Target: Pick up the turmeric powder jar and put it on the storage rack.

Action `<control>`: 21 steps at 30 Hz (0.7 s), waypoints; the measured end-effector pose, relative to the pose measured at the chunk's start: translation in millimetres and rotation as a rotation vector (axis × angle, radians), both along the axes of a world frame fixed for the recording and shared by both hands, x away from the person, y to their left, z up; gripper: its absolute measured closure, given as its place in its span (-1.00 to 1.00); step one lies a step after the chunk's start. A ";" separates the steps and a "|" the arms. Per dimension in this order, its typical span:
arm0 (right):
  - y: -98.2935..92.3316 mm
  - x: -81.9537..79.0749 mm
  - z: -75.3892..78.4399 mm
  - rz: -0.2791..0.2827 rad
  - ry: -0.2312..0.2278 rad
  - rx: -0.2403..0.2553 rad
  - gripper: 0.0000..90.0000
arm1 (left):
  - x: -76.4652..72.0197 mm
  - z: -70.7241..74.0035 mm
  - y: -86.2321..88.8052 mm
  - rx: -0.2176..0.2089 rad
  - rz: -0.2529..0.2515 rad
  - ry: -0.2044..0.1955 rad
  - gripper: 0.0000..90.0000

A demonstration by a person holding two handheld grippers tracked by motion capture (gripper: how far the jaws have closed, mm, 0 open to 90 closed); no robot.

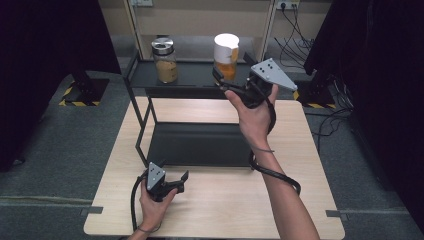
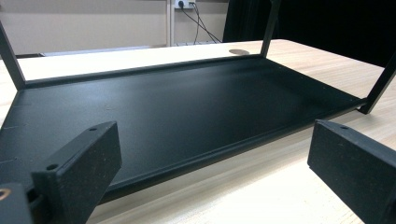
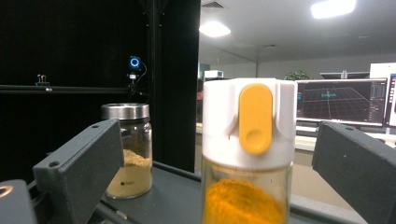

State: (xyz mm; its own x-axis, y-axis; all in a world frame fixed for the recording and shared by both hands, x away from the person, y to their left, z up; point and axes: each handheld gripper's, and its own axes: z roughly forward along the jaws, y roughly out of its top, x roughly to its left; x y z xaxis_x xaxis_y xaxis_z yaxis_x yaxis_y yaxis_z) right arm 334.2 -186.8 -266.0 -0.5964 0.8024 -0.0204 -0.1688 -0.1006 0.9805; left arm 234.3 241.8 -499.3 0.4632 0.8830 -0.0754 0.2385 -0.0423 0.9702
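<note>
On the upper shelf of a black rack stands a jar with a white cap and orange powder. My right gripper is raised to it, open. In the right gripper view the jar, with a yellow flap on its cap, stands between the wide jaws of the right gripper, touching neither. A metal-lidded jar of tan powder stands to its left. My left gripper rests open on the wooden table, pointing at the empty lower shelf; nothing is between the left gripper's jaws.
The rack's thin black posts rise at the lower shelf's corners. Dark curtains flank the table, and cables lie on the floor behind at the right. Monitors show far beyond the jars.
</note>
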 end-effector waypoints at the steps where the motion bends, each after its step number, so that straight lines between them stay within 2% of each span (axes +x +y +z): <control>1: -0.9 -1.5 -1.9 0.001 -0.001 0.002 -0.95 | 0.0 0.0 0.0 0.000 0.000 0.000 -0.95; 9: -9.2 -8.9 -13.8 0.007 0.006 0.019 -0.95 | 0.0 0.1 -0.2 -0.001 0.001 0.001 -0.95; 21: -18.8 -21.5 -28.7 0.011 0.000 -0.004 -0.95 | -0.1 0.3 -0.4 0.002 0.002 0.001 -0.95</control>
